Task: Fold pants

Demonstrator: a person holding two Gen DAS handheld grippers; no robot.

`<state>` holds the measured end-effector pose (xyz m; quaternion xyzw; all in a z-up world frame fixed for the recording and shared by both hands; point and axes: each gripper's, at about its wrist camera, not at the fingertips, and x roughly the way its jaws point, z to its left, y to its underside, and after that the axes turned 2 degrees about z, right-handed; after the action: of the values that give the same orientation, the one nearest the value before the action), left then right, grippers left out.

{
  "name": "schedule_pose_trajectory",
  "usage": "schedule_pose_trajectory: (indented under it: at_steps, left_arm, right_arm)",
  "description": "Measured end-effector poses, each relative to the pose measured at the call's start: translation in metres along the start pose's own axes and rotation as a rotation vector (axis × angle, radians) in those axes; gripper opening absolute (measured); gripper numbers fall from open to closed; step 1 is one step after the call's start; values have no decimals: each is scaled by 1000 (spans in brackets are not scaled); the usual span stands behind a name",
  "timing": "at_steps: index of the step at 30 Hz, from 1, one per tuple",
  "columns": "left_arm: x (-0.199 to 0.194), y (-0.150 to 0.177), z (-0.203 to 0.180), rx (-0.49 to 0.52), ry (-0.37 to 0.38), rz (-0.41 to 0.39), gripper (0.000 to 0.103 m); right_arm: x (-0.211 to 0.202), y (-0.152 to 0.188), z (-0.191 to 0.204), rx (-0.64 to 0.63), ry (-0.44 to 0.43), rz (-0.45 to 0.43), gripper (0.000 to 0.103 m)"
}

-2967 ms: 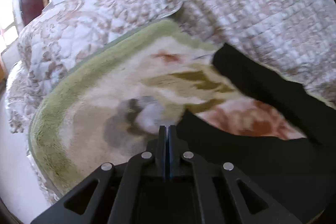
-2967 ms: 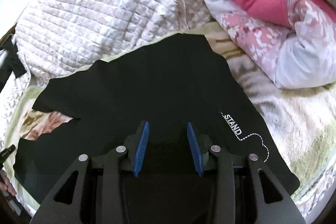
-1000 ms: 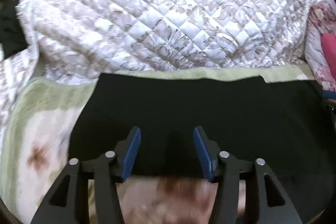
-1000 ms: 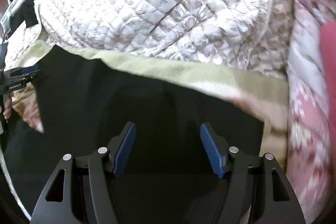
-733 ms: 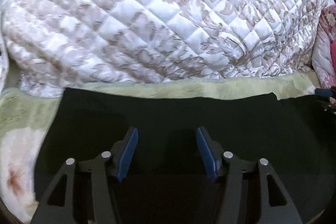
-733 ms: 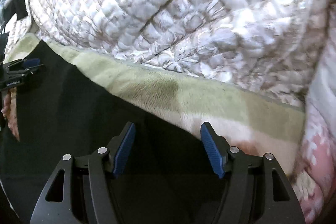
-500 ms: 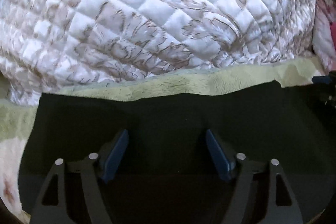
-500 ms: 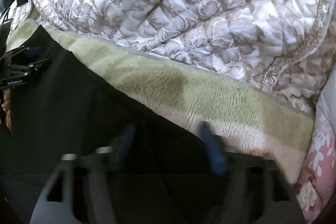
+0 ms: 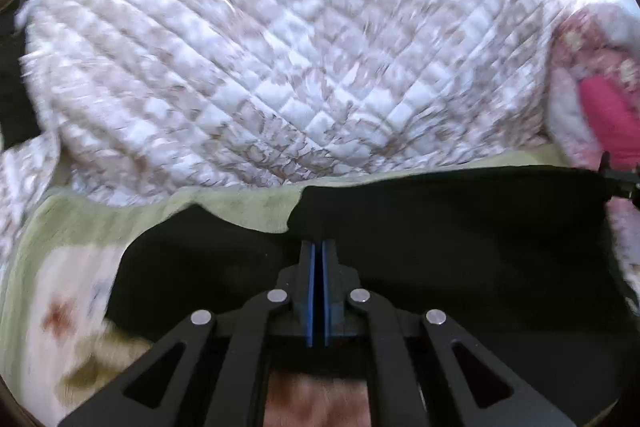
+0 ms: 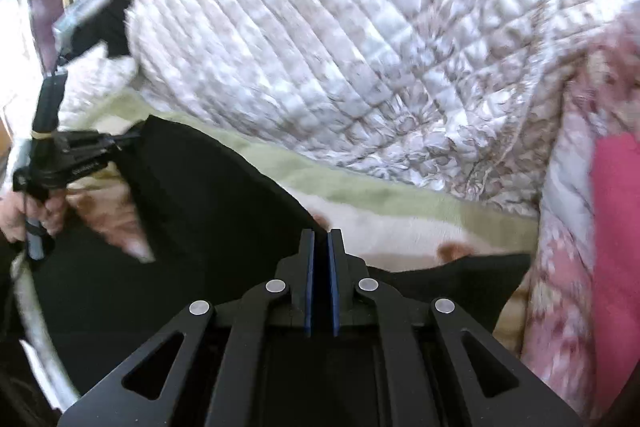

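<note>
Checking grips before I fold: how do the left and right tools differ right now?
The left tool pinches the pants' far edge; the right tool grips at a dip, with blanket just beyond. Left pads look pressed together; right pads show a sliver between them. Both are shut on the pants.

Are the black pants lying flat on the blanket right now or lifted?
Partly lifted: the black fabric pants hang stretched between the shut left tool and right tool, blanket visible beneath.
</note>
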<state>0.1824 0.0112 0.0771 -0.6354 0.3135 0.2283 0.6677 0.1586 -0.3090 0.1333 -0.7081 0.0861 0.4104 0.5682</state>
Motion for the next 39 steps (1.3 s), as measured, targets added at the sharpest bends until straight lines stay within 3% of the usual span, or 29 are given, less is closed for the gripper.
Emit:
schedule_pose_trajectory:
  at_steps: [4,7,13,17,21,22,23,25,32,36,39]
  left_arm:
    - [-51,36,4,-22,25,-13,4]
    - [-78,71,5,-46,51,17,4]
    - [-93,149,-3,-76,68,159,5]
    - [-97,175,0,-119,91,230,5]
    - [-118,175,8,-175,92,189,10]
    - [-122,173,11,-188,85,174,19]
    - [-123,170,13,-194,78,160,30]
    - [-123,162,14,-192,67,138,35]
    - [-78,113,-1,-105,-15,125,38]
    - [-35,105,-7,-75,-57,190,38]
    - [-29,106,-11,-32,-109,155,37]
  right_arm:
    - [-43,47,25,60,-29,-19,6]
    - [-59,92,42,134,-60,28,6]
    - [-28,169,54,345,-98,258,7]
    - [-37,181,54,428,-93,213,20]
    - [-59,194,56,514,-125,113,50]
    - [-65,197,56,540,-127,86,53]
    - [-67,198,56,555,-125,73,53]
    - [-70,202,54,603,-95,60,53]
    - [-71,217,28,799,-21,34,53]
    - [-69,221,9,880,1,6,53]
    - [-70,217,3,896,17,-37,53]
